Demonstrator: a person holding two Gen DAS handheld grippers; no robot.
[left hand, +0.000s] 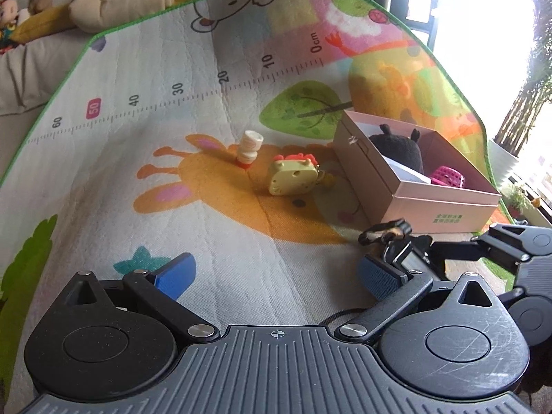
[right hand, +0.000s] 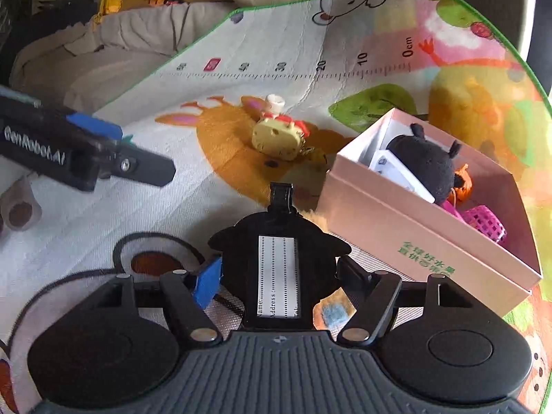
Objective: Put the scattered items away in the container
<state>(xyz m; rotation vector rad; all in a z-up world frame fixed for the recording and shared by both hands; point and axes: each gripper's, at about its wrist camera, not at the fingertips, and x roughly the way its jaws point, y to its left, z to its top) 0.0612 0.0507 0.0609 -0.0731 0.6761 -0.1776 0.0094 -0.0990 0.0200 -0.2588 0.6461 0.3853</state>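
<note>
- Mostly clear, left wrist view: left gripper [left hand: 276, 276] hangs over the play mat [left hand: 172, 207], jaws wide apart, nothing between the blue pads [left hand: 176, 272].
- Luggage tag [left hand: 408, 258] is half hidden behind the right-hand pad; only a dark strap loop and a pale window show.
- Pink box [left hand: 441, 203] sits on the mat at right. A black plush [left hand: 396, 145] and a pink basket [left hand: 448, 176] lie inside, both partly masked by the walls.
- Yellow cat-face toy [left hand: 293, 176] and a small white bottle [left hand: 249, 150] on a red base lie on the mat, outside the box.
- Window glare washes out the right edge.
- Right wrist view: right gripper [right hand: 279, 276] has its jaws spread, with the tag between them and not clamped. Its lower end is hidden behind the gripper body.
- Tag is black with rounded side lobes, a strap on top, and a card printed "Name" and "Address".
- It sits just outside the box's near wall, not in it.
- Orange item [right hand: 462, 183] behind the plush is too hidden to name.
</note>
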